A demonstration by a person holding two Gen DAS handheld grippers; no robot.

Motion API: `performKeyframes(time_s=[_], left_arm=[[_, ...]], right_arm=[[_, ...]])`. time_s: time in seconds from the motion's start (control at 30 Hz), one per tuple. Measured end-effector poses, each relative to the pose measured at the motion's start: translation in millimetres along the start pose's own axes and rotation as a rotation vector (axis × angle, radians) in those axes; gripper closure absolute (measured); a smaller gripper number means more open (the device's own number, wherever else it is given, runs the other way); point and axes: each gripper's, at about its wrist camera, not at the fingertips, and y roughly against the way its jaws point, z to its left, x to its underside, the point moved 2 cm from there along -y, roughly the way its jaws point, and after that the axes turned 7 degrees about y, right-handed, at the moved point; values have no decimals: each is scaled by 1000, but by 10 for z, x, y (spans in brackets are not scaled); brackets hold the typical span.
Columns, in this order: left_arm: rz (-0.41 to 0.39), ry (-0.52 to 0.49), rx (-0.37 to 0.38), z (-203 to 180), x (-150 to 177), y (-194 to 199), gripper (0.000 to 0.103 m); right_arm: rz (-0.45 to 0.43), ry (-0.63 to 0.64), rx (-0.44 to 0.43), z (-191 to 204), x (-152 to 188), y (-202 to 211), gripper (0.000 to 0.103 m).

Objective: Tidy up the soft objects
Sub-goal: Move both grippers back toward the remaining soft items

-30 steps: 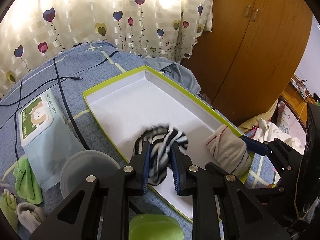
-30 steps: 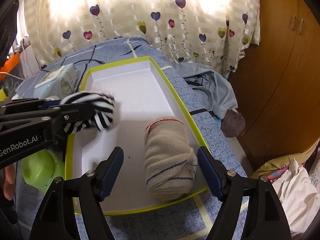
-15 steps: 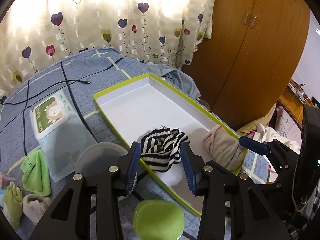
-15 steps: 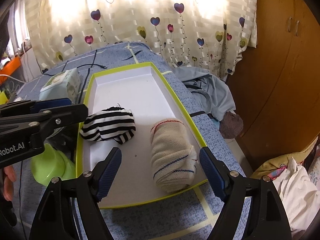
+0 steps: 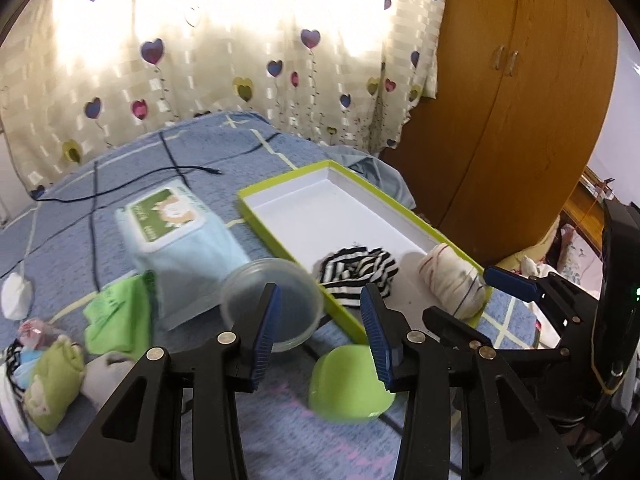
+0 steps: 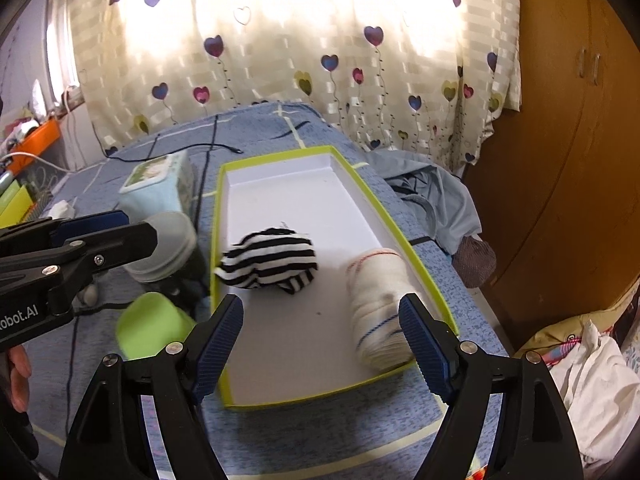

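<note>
Left wrist view: loose socks (image 5: 48,376) lay bunched at the left edge of the blue bedspread (image 5: 120,184).
Green cloth (image 5: 116,316): just right of that pile, touching the wipes pack (image 5: 176,240).
Clear round container (image 5: 272,304): between the wipes pack and the tray (image 5: 288,196).
Left gripper (image 5: 320,344): jaws wide apart, holding nothing, above the container and a green cup (image 5: 352,384).
Striped sock bundle (image 5: 356,268): inside the tray, near its left rim at the near end.
Cream sock roll (image 5: 452,280): inside the tray at its near right corner, apart from the striped bundle.
Right gripper (image 6: 320,344): jaws wide, empty, over the tray's near end; its right finger (image 6: 424,344) was in front of the cream roll, contact not clear.
Right of tray: crumpled blue garment (image 6: 432,196) at the bedspread's edge, wooden wardrobe (image 6: 560,160) beyond.
</note>
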Motion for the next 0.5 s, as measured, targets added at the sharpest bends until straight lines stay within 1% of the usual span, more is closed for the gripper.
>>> performKeyframes(time_s=[0.1,0.3,0.4,0.5], left_arm=[[-9,24,-4,95,43,93,60],[-24,73,-43,320,153,277,60],[-33,96,-67,475,233,377,60],[-45,132,-109,669,334,477,60]], right_arm=[[-14,10,-10,93,-18,46,22],[-45,39,-45,331,-62,143,22],[-59,50,-68,456,-89,171,22],[-69,69,-97,611,-108,174,22]])
